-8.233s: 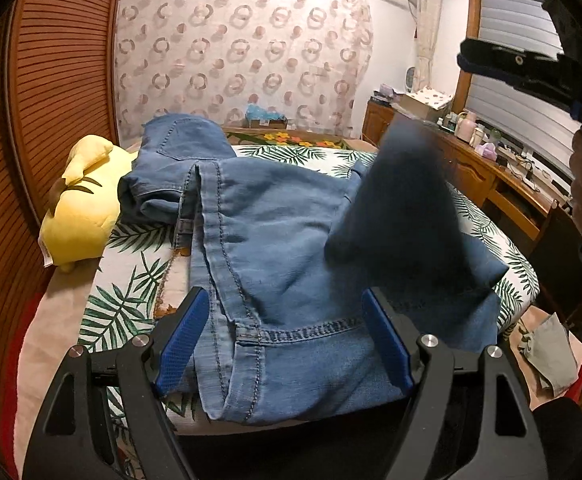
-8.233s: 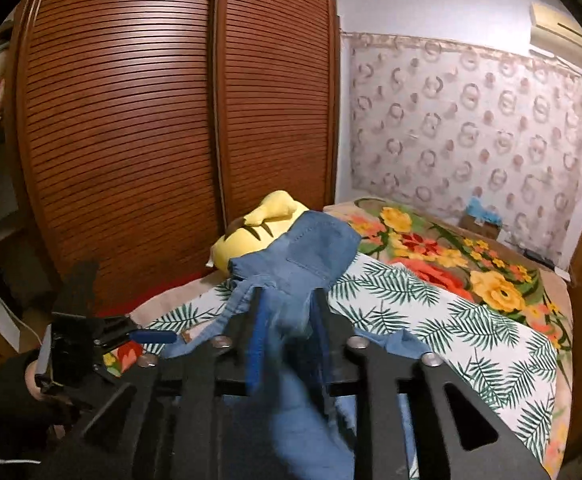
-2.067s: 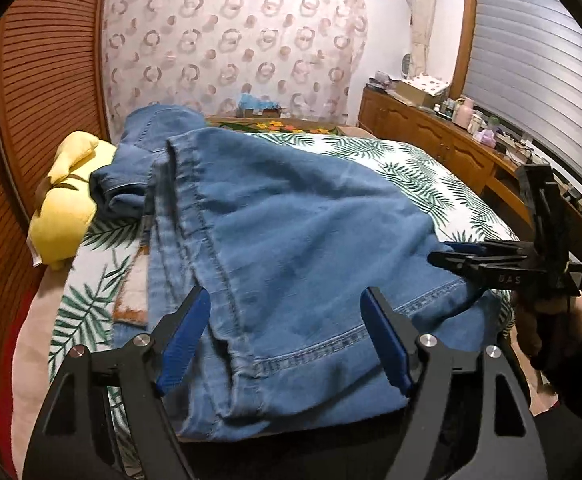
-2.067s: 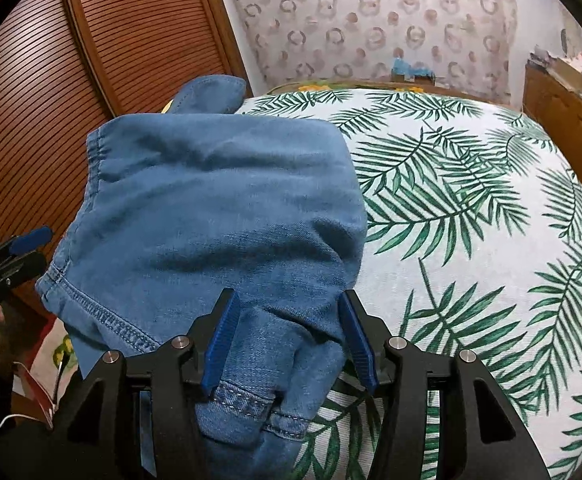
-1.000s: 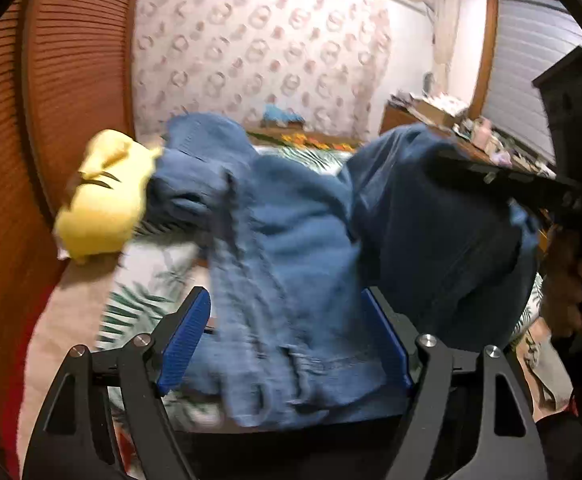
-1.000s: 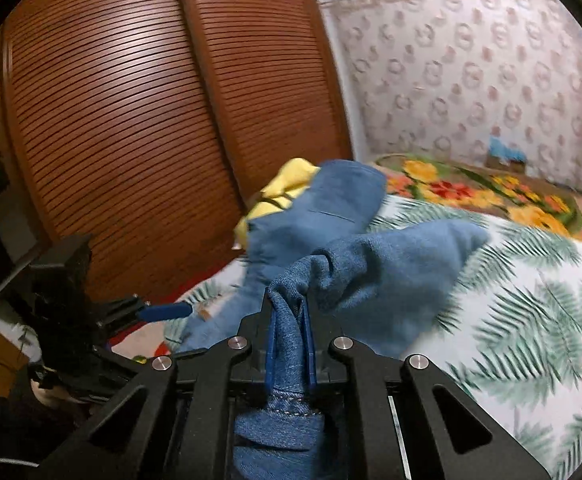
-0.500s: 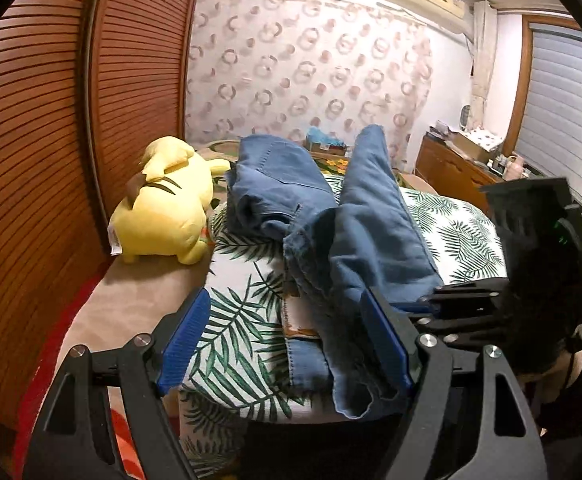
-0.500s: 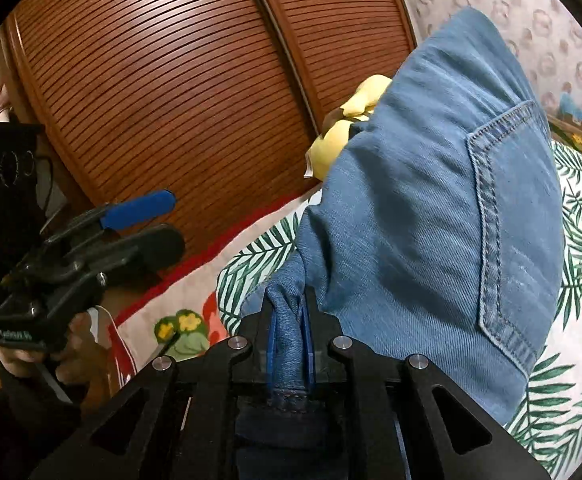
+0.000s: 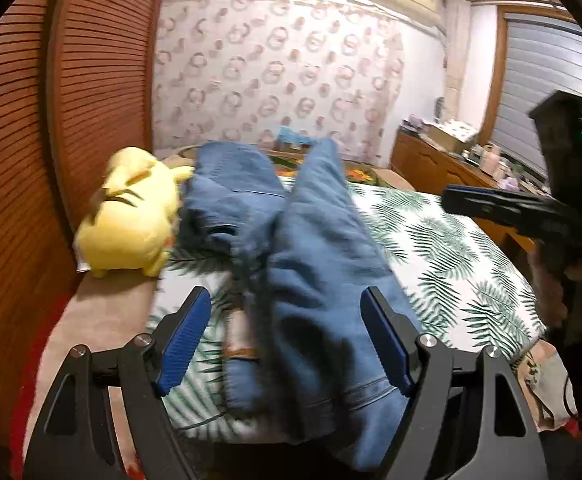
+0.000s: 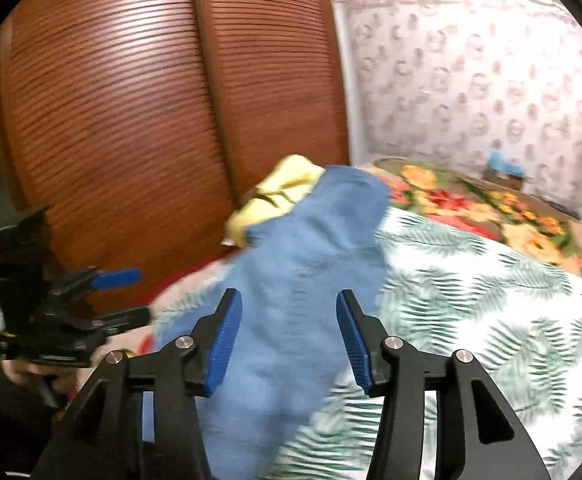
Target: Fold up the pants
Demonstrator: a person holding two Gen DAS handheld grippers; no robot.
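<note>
Blue denim pants (image 9: pixel 311 264) lie folded lengthwise on the bed, running from its near edge toward the far end. My left gripper (image 9: pixel 287 316) hovers above their near end, jaws wide and touching nothing. In the right wrist view the pants (image 10: pixel 307 280) stretch away under my right gripper (image 10: pixel 287 320), whose jaws are opening; the cloth lies below them, not pinched. The right gripper (image 9: pixel 463 200) also shows at the right of the left wrist view, and the left gripper (image 10: pixel 127 292) at the left of the right wrist view.
A yellow plush toy (image 9: pixel 131 216) sits by the pants at the bed's left side. The leaf-print cover (image 9: pixel 451 248) spreads to the right. A slatted wooden wardrobe (image 10: pixel 131 120) lines the left wall, and a cluttered dresser (image 9: pixel 443 156) stands at the far right.
My right gripper let go of the denim edge it was pinching and its jaws spread. The lifted pants half has dropped onto the other half. My left gripper stayed open.
</note>
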